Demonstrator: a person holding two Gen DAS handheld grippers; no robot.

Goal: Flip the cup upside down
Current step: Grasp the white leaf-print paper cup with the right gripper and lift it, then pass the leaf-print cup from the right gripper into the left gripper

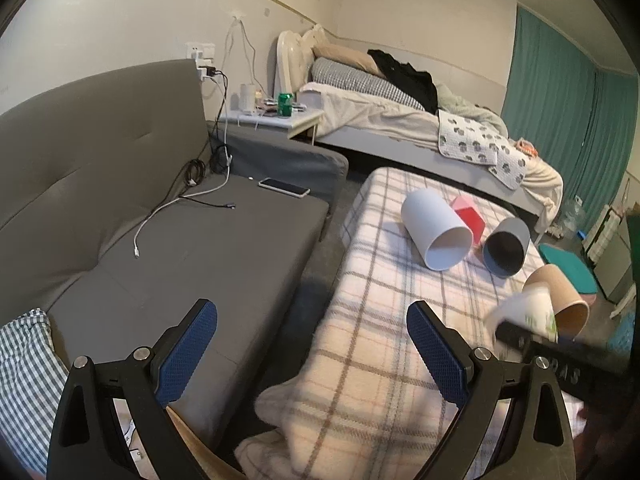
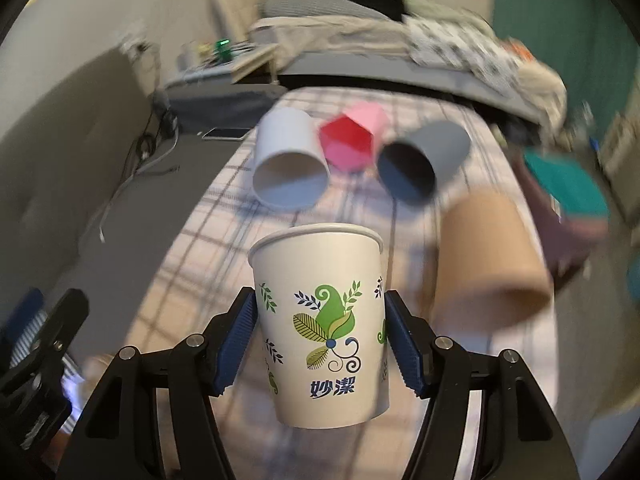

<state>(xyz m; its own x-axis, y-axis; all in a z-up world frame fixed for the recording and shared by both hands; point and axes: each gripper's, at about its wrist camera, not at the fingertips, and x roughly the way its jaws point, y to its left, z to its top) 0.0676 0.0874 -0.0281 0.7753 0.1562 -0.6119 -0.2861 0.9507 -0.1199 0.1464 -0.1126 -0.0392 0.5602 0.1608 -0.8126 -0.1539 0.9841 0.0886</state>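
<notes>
Printed paper cup point(image 2: 320, 328): held rim-up between the two blue pads of the right gripper; a green leaf motif and blue characters are shown on its white wall. It is seen above the near part of the plaid-covered table point(image 2: 192, 248); contact with the cloth cannot be judged.
Right gripper point(image 2: 318, 340): closed partway, its pads pressed against opposite sides of the printed paper cup at mid-height.
Left gripper point(image 1: 312, 348): spread wide, nothing held between its pads; it is poised over the near left edge of the plaid-covered table, beside the grey sofa point(image 1: 160, 240).
Brown cup point(image 2: 492, 256): laid on its side near the right edge of the plaid-covered table, just beside the held cup; blurred.
Grey cup point(image 1: 506, 246): laid on its side toward the far right of the cloth, mouth turned to the cameras.
White cup point(image 1: 436, 230): laid on its side left of the grey cup, mouth likewise turned to the cameras.
Pink-and-red faceted cup point(image 2: 354, 140): lodged between the white cup and the grey cup.
Phone point(image 1: 284, 187): laid flat on the far end of the sofa seat, cables point(image 1: 176, 204) near it.
Bed point(image 1: 400, 116): placed beyond the far edge of the table.
</notes>
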